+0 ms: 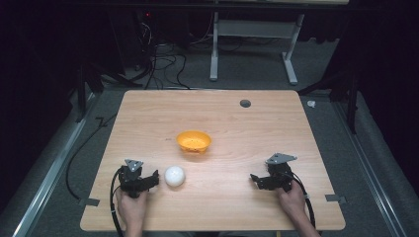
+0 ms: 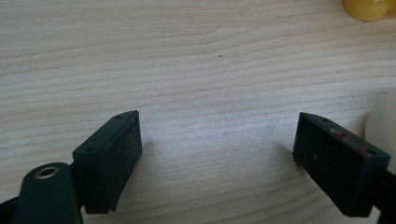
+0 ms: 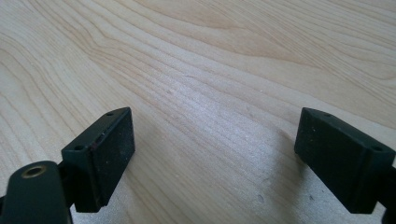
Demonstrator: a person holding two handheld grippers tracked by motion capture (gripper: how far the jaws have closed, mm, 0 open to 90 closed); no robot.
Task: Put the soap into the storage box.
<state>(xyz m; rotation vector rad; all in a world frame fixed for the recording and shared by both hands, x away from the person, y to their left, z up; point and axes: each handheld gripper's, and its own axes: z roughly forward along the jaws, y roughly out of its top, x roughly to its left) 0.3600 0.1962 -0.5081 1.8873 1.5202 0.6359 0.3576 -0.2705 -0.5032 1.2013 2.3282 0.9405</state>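
Going for the white ball (image 1: 174, 176) on the table (image 1: 148, 108), just right of my left gripper (image 1: 154, 178), with the orange bowl (image 1: 193, 141) beyond. Left jaws are wide open on nothing, the ball at the edge of the left gripper view (image 2: 384, 126). I'd swing right to centre it before closing. My right gripper (image 1: 253, 178) is wide open too, idle.

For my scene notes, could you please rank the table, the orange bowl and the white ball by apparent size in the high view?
1. Table
2. Orange bowl
3. White ball
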